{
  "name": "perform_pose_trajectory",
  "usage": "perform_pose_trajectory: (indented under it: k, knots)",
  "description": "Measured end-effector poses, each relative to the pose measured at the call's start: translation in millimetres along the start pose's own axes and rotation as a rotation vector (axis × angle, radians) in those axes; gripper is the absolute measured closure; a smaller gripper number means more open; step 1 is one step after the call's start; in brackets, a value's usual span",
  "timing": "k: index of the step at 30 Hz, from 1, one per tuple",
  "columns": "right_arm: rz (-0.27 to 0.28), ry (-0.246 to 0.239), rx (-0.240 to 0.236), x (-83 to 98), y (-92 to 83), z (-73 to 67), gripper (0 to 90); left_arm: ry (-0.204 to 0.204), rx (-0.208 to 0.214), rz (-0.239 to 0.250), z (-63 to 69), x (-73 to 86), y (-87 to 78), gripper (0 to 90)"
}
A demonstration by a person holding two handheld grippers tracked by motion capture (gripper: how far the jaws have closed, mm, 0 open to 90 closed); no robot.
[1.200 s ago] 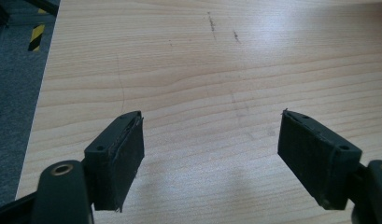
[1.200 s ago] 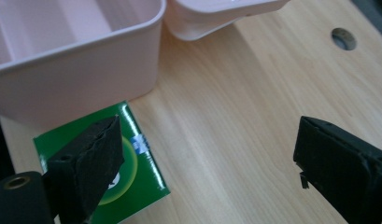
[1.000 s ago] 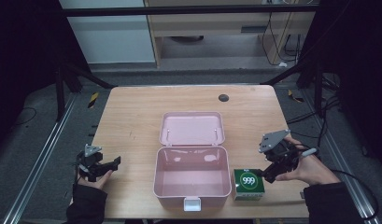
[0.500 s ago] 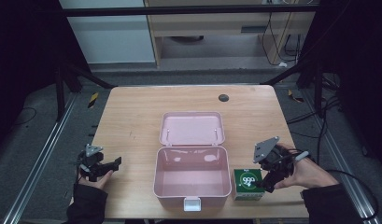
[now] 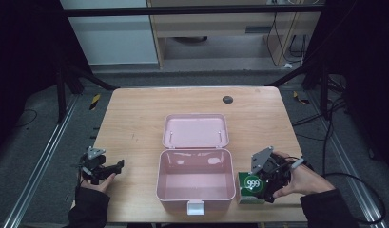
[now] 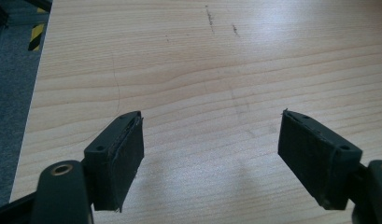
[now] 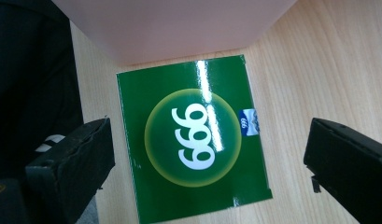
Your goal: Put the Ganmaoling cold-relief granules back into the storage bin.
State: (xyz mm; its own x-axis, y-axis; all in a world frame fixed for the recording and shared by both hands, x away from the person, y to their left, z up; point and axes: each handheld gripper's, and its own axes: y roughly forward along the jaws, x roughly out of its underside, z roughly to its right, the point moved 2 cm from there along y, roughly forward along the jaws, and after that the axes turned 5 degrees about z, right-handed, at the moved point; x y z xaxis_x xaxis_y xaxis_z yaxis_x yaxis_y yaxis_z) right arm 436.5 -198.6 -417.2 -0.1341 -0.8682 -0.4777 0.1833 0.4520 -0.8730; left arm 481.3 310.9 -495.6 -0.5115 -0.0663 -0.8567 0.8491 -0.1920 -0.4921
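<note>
A green carton marked 999 point(image 5: 250, 188) point(image 7: 193, 135) lies flat on the wooden table point(image 5: 135, 118), just right of an open pink box point(image 5: 160, 186) whose lid point(image 5: 196, 130) lies back. My right gripper point(image 5: 264, 186) point(image 7: 209, 129) hovers right over the carton. Its jaws have just been opening and now stand wide, one on each side of the carton, with the pads clear of it. My left gripper point(image 5: 117, 166) point(image 6: 212, 126) rests near the table's front left, open over bare wood.
The pink box wall point(image 7: 179, 23) stands close beyond the carton. A small dark round disc point(image 5: 228, 99) sits at the far right of the table. The table's front edge runs just behind both hands. Dark floor and metal rails surround the table.
My right gripper has come down and to the left, from beside the carton to directly over it. The left gripper has stayed put.
</note>
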Motion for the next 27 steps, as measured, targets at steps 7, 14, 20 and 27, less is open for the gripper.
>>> perform_pose_trajectory:
  k: [7, 14, 20, 27]
  knots:
    - [-0.022, -0.004, -0.019, 1.0, 8.8, -2.9, 2.3, 0.001, -0.001, 0.000, 0.0, 0.0, 0.0, 21.7]
    - [-0.048, -0.008, -0.036, 5.6, 21.4, -3.1, 2.4, 0.001, -0.002, 0.000, 0.4, -0.1, 0.6, 21.7]
    - [-0.057, -0.003, -0.040, 9.3, 31.2, -2.2, 3.2, 0.004, -0.002, -0.004, -0.1, 0.1, 0.7, 21.9]
    - [-0.080, -0.010, -0.056, 13.5, 40.8, -2.4, 5.6, 0.007, -0.003, -0.005, 0.2, 0.3, 1.2, 22.0]
